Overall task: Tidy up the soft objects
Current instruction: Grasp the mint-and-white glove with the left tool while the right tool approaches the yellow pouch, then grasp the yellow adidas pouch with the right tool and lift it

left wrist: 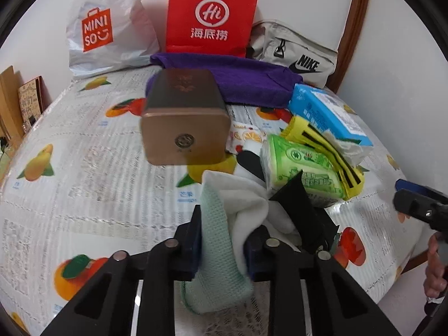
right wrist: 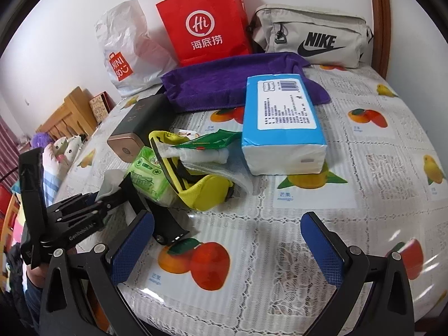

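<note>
My left gripper (left wrist: 222,247) is shut on a mint-green and white cloth (left wrist: 221,252) and holds it over the table's near side. Just beyond lie a green tissue pack (left wrist: 302,168), a yellow and black pouch (left wrist: 324,151) and a blue tissue pack (left wrist: 327,114). A purple towel (left wrist: 246,81) lies folded at the back. My right gripper (right wrist: 226,246) is open and empty above the tablecloth, with the yellow pouch (right wrist: 207,190), green pack (right wrist: 151,179) and blue pack (right wrist: 280,123) ahead of it. The left gripper (right wrist: 70,218) shows at the left of the right wrist view.
A bronze tin box (left wrist: 184,123) stands in the table's middle. A white Miniso bag (left wrist: 109,28), a red paper bag (left wrist: 210,14) and a grey Nike bag (left wrist: 296,53) line the wall. The fruit-print tablecloth (right wrist: 364,196) covers the table. Wooden furniture (right wrist: 70,114) stands left.
</note>
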A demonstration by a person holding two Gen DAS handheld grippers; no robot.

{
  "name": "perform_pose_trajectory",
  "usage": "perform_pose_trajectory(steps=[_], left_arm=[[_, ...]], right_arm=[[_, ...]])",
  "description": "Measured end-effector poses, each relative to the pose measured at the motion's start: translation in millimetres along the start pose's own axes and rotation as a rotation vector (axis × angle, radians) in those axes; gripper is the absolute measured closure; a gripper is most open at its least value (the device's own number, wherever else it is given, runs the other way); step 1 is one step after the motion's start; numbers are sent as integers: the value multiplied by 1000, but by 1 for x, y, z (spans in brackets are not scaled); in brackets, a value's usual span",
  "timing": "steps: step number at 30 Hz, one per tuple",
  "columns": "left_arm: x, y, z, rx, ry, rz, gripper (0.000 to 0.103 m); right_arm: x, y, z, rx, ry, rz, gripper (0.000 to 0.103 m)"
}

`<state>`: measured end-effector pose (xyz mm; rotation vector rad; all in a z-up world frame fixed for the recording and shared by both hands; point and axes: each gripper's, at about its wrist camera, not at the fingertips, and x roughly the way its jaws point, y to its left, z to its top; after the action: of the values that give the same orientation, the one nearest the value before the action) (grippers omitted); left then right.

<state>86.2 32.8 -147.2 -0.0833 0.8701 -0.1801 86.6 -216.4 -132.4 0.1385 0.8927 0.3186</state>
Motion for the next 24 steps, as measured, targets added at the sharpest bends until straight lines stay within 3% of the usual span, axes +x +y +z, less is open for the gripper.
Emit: perform_pose_trajectory(steps=[8,13,16,20,24], left_arm=[[-29,32,6,-83,-48,35,80],[-22,45,1,-121,-21,74,80],[-12,49,-3,-140,2,74,80],[-3,50,-5,-147,17,60,80],[1,50,-4,-146,20,51,80]], right_arm=[[5,21,2,-55,-21,3,5],[8,33,7,-109,-58,10,19],[16,35,10,-139,-51,-1,32],[31,37,10,-172,-23,-7,38],[43,40,11,-195,-13,-7,53]])
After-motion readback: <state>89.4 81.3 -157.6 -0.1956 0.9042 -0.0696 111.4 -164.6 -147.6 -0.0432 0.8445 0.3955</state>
